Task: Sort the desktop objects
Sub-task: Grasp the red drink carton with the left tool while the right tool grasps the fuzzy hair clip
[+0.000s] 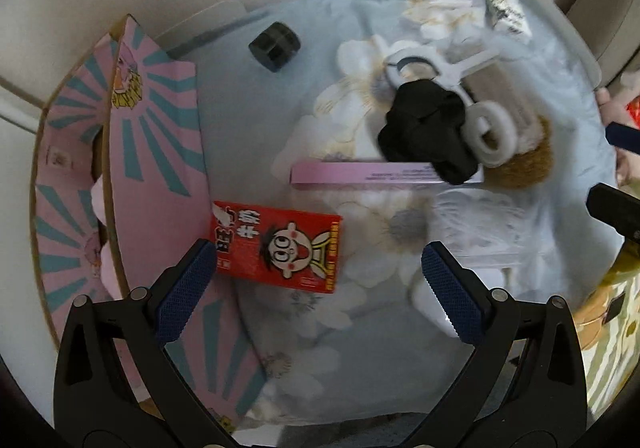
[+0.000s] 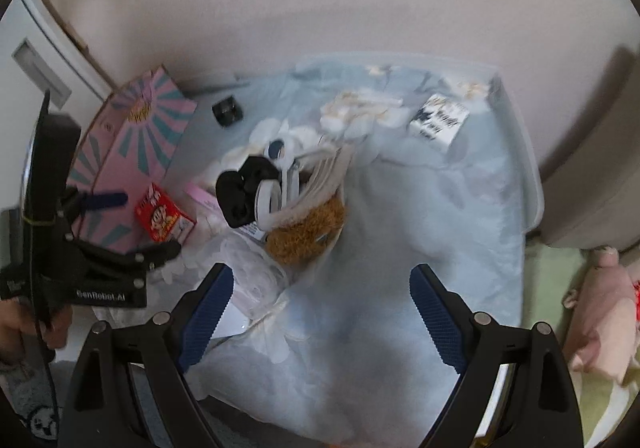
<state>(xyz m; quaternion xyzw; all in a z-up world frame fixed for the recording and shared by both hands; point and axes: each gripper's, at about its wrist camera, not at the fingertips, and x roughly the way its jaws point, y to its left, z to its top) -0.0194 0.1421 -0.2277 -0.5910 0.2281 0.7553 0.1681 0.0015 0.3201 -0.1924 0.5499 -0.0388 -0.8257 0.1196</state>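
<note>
Much here is blurred or half covered. In the heap at about 2 o'clock in the left wrist view, one black scrunchie (image 1: 424, 135) lies over the right end of one long pink box (image 1: 360, 173) and hides part of one white plastic piece with ring-shaped ends (image 1: 440, 67); what that piece is cannot be told. One brown fuzzy thing (image 1: 528, 163) shows only at its edge under a white roll (image 1: 490, 135). A clear wrapped packet (image 1: 476, 228) at 3 o'clock is hard to make out against the flowered blue cloth (image 1: 248, 119) that covers the counter.

One red milk carton (image 1: 280, 248) with a cartoon face lies flat at 7 o'clock of the heap, its left end touching the pink box with teal rays (image 1: 160, 135), whose inside is mostly hidden by its flaps. One small black cylinder (image 1: 275, 45) sits alone at 11 o'clock. One black-and-white printed box (image 2: 438, 121) lies at 1 o'clock in the right wrist view, its print too smeared to read.

The left tongs (image 1: 320, 268) stand wide and empty above the carton's near edge. The right tongs (image 2: 322, 294) are also wide, nothing between them. A pink plush toy (image 2: 600, 312) is cut off at the right edge.
</note>
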